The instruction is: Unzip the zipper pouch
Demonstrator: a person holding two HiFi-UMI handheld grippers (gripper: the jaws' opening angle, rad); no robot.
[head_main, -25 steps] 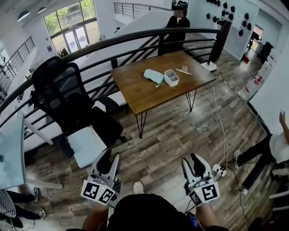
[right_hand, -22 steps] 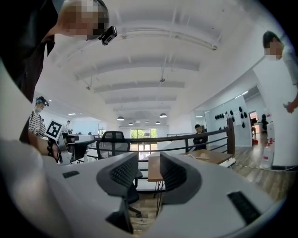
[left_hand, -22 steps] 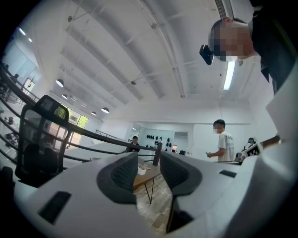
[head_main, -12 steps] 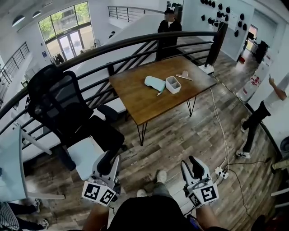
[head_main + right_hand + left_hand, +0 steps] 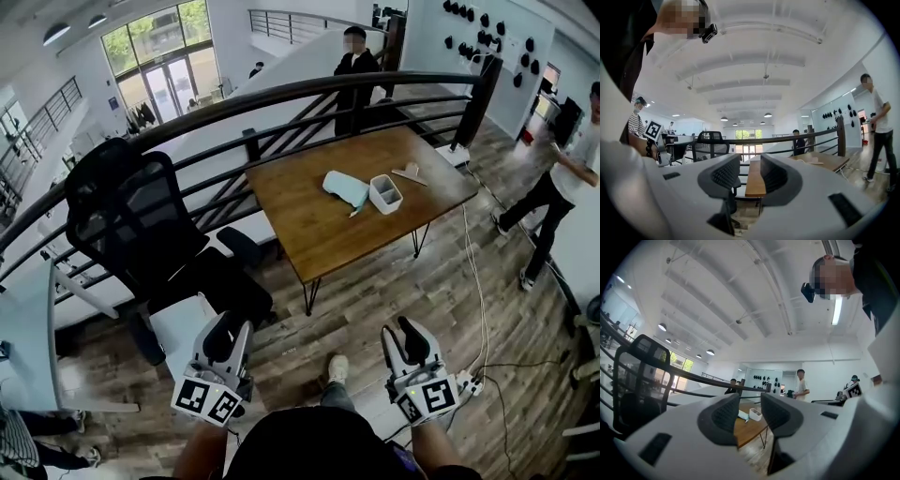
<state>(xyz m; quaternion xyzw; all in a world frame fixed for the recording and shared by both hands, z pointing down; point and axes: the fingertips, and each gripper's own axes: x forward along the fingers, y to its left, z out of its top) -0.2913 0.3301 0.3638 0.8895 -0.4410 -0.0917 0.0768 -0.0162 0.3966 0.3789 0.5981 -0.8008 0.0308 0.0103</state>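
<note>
A teal zipper pouch lies on a wooden table far ahead of me, beside a white box. Both grippers hang low by my body, well short of the table. My left gripper is open with nothing between its jaws. In the left gripper view the pouch and box show small between the left gripper's jaws. My right gripper has its jaws closing, still apart and empty. The right gripper view shows this gripper facing the table's end.
A black office chair stands left of the path to the table. A black railing curves behind the table, with a person beyond it. Another person walks at the right. Cables and a power strip lie on the floor.
The view has swung so the table sits further right and slightly nearer. The person at the right has walked further into view. Both grippers stay low by my body.
</note>
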